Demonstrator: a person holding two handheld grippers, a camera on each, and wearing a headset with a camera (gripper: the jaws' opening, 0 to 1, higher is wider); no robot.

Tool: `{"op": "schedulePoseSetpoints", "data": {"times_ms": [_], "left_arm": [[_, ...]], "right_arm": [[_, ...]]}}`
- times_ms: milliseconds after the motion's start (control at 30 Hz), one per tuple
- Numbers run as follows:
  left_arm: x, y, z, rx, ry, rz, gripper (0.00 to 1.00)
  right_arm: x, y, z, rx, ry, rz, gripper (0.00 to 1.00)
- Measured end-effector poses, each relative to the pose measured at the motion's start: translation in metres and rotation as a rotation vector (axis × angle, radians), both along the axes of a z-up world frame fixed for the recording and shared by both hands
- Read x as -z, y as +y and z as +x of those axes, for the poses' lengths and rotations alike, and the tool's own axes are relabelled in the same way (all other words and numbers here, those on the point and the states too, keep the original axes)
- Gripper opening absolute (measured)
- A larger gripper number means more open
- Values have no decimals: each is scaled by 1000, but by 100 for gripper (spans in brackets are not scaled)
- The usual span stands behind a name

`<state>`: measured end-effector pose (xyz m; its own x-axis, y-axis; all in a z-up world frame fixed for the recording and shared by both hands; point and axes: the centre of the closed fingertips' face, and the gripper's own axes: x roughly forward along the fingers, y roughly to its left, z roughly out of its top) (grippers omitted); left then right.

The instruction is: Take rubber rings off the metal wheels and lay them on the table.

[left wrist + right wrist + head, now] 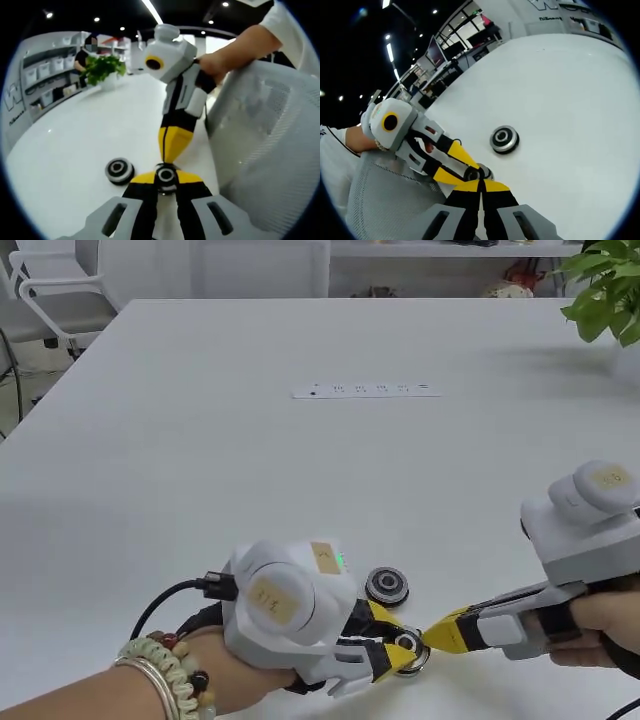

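Left gripper [395,642] clamps wheel [166,177], right gripper [435,635] pinches its ring [470,174]; we should peel outward, without twisting

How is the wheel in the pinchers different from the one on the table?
The held wheel is clamped between the left gripper's jaws. The loose wheel lies flat on the table, with nothing touching it. The right gripper's tip meets the held wheel, while the loose wheel sits apart from both grippers. Both wheels are small and round, with a dark rim and a metal middle.
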<state>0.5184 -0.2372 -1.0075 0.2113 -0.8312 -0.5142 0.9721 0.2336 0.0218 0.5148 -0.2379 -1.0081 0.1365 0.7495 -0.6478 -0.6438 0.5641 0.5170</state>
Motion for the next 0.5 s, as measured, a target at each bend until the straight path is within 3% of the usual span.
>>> {"op": "schedulePoseSetpoints", "data": {"times_ms": [500], "left_arm": [[0, 0, 0, -1, 1, -3, 14]], "right_arm": [[-4, 4, -1, -22, -11, 23, 0]]}}
